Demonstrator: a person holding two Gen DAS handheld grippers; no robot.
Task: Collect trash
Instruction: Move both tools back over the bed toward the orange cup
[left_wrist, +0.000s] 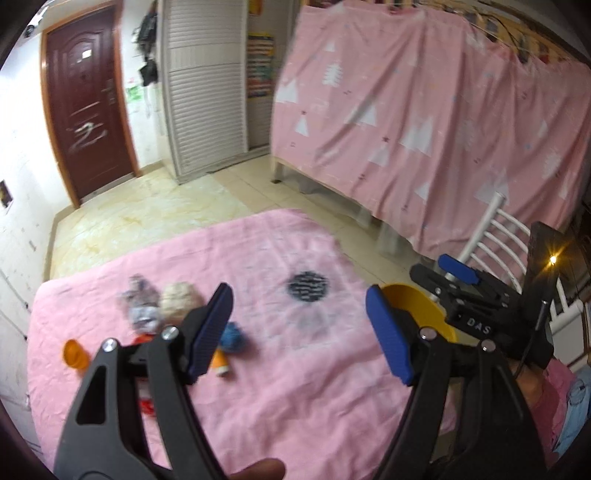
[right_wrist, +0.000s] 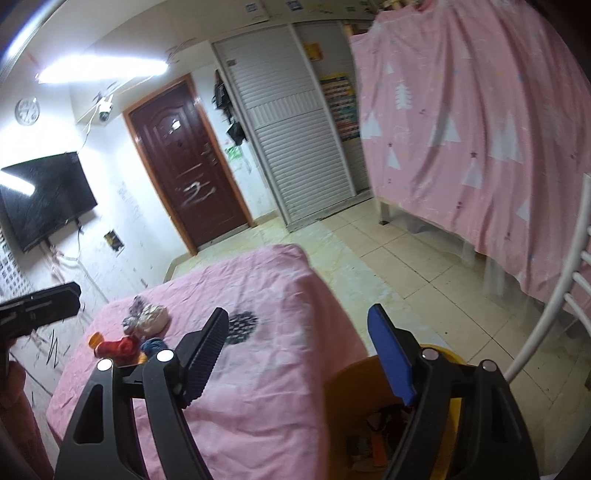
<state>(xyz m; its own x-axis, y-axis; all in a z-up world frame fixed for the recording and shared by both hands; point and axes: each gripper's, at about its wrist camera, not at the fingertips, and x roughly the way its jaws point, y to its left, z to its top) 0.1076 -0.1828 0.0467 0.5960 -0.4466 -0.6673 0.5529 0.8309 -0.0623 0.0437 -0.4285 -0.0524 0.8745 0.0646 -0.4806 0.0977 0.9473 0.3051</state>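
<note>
The left tongs (left_wrist: 299, 332) are seen spread apart above the surface (left_wrist: 295, 398), which is draped in a wrinkled pink cloth; nothing is caught between the blue pads (left_wrist: 388, 332), and the tongs are released. The right tongs (right_wrist: 297, 350) are likewise spread with nothing between them; they are held over the near corner of the surface (right_wrist: 258, 406) and above an orange bin (right_wrist: 354, 391), which is placed just beside that corner on the tiled floor (right_wrist: 406, 266).

The trash is gathered in a loose cluster toward the far left part of the surface; a crumpled pale wad (left_wrist: 177, 299) and a crinkled grey wrapper (left_wrist: 142, 306) are seen lying side by side, with a blue scrap (left_wrist: 232, 334) near them and an orange cap (left_wrist: 75, 354) set a little apart at the left; a red piece (right_wrist: 118, 347) is shown among them in the right wrist view; the finer details are blurred. A dark patterned round patch (left_wrist: 308, 286) is printed on the cloth nearer the middle.

Some scraps are seen inside the bin (left_wrist: 417, 306); what they are cannot be told. A white chair (left_wrist: 491, 236) and a pink curtain (left_wrist: 424, 110) are placed beyond it.
</note>
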